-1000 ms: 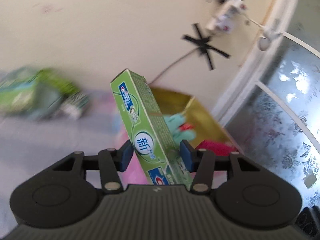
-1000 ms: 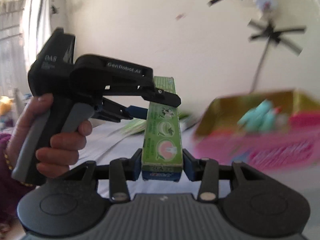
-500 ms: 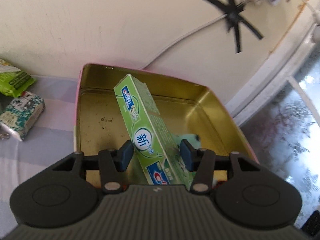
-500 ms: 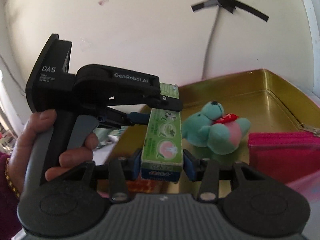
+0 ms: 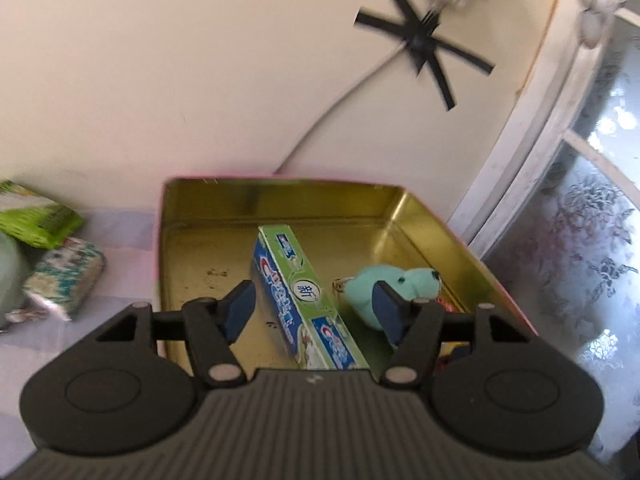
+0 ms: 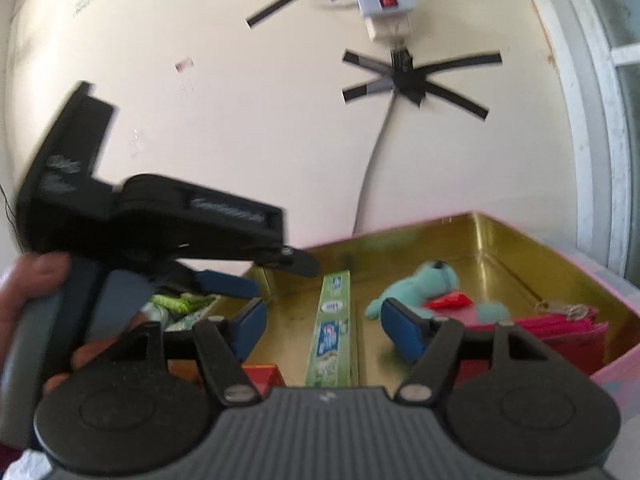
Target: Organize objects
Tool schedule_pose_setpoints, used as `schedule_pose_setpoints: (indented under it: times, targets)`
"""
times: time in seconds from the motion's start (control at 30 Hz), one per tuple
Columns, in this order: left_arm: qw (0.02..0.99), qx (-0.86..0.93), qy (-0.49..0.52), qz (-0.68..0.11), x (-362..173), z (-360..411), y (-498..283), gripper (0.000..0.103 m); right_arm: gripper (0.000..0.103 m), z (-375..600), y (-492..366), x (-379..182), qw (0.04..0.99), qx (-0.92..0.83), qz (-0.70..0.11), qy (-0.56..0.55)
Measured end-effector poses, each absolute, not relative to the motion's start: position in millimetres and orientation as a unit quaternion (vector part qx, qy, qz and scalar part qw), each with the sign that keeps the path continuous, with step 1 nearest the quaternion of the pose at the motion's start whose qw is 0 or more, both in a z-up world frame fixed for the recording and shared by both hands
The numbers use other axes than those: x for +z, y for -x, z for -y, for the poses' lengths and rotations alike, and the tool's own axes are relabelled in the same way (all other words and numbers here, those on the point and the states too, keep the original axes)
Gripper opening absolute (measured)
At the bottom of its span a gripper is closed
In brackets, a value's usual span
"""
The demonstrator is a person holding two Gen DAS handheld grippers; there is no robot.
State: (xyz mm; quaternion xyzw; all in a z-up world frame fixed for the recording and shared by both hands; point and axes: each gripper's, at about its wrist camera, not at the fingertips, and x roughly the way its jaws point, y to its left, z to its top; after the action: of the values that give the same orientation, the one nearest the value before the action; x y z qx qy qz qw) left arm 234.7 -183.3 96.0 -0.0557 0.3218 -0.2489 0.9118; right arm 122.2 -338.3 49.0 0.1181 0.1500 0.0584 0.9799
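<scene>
With both the left gripper (image 5: 314, 312) and right gripper (image 6: 324, 330) just opened and empty, your toothpaste box (image 5: 306, 300) lies in the gold tin (image 5: 440, 240); withdraw, fetch the tissue pack (image 5: 64, 284).

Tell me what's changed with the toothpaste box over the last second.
Both claws, left and right, have just been opening and let go of the toothpaste box, which now lies flat in the gold tin. The teal plush bear and pink pouch stayed put.
</scene>
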Motion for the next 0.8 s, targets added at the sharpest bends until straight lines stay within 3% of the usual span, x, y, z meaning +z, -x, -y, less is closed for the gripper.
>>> schedule_pose_setpoints:
  times: [0.27,0.57,0.8]
  targets:
    - [0.945,-0.219,-0.007,-0.244,106.5,168.1,-157.7,0.067,0.066,327.8,-88.6,54.7,0.981,0.051,-0.140,-0.126]
    - [0.949,-0.201,-0.041,-0.241,85.9,147.6,-111.1,0.069,0.066,318.3,-37.8,40.2,0.975,0.029,-0.147,-0.161]
    - [0.956,-0.165,-0.055,-0.238,73.2,113.2,-93.9,0.069,0.066,299.2,-35.7,16.9,0.956,0.059,-0.213,-0.194]
